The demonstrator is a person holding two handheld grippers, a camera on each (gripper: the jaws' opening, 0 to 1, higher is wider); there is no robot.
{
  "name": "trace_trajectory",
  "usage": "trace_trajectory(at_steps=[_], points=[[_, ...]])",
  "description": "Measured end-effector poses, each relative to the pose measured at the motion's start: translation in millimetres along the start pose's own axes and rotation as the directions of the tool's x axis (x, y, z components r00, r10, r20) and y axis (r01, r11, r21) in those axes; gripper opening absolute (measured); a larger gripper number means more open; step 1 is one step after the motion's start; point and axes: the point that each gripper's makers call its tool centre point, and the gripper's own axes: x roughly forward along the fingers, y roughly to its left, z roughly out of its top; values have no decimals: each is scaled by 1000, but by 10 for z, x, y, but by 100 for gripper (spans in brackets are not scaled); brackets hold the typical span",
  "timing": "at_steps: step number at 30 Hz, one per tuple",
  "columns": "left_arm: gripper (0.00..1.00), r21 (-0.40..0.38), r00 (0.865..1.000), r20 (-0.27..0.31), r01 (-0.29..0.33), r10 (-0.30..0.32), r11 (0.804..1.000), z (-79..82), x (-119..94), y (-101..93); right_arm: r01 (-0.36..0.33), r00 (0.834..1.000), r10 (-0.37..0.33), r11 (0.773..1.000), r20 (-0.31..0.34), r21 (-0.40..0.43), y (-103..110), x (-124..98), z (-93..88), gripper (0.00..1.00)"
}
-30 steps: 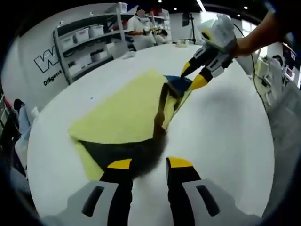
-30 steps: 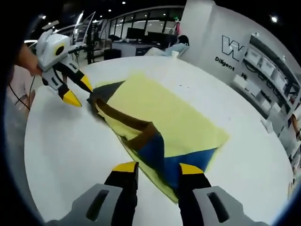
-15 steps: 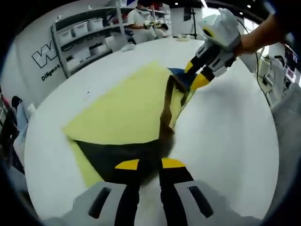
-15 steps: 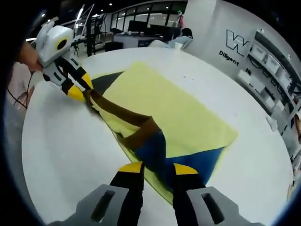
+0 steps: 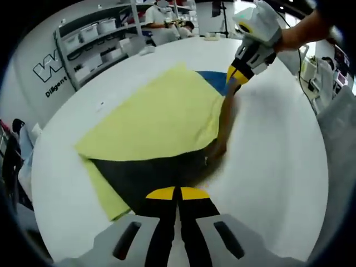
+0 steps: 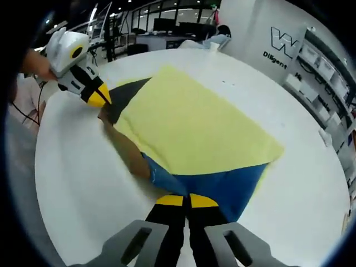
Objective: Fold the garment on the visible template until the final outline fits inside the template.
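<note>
Now both tongs, left [image 5: 178,193] and right [image 6: 182,200], clenched on the garment [image 5: 161,114], should pull its edge taut and level.

You have a round white tabletop [image 5: 267,144] under the work. Beyond it stands a grey shelving unit [image 5: 92,47] stacked with white bins [image 5: 107,25], beside a white wall with dark lettering [image 6: 282,47]. A person [image 5: 158,16] works further back.

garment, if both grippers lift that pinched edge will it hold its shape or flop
Probably flop: the garment lies thin and flat on the table, and its pinched edge between the left gripper and right gripper bows and wrinkles. It looks light for its size. It would likely slide rather than tip.
</note>
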Motion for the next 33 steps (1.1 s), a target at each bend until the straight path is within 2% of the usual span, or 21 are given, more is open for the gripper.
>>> trace_trajectory(at_steps=[4, 13, 18, 22, 27, 31, 33], points=[[0, -45, 1000, 3, 29, -28, 999, -12, -135, -79, -19, 1000, 19, 999, 7, 35, 61, -122, 26, 0], [0, -87, 997, 61, 46, -40, 995, 61, -508, -155, -24, 996, 23, 1000, 87, 13, 150, -467, 188, 0], [0, -96, 997, 55, 64, -59, 993, 55, -618, -252, -35, 993, 33, 999, 112, 12, 252, -627, 250, 0], [0, -120, 995, 47, 96, -91, 988, 4, -701, -361, -54, 992, 53, 998, 110, 9, 346, -701, 208, 0], [0, -157, 987, 36, 162, -158, 974, -64, -859, -560, -116, 990, 114, 993, 83, 14, 567, -849, 74, 0], [0, -163, 972, 13, 235, -236, 958, -154, -963, -762, -160, 985, 158, 987, 65, 29, 734, -948, -35, 0], [0, -178, 958, -5, 281, -286, 943, -199, -1007, -870, -178, 983, 176, 983, 52, 36, 813, -995, -88, 0]])
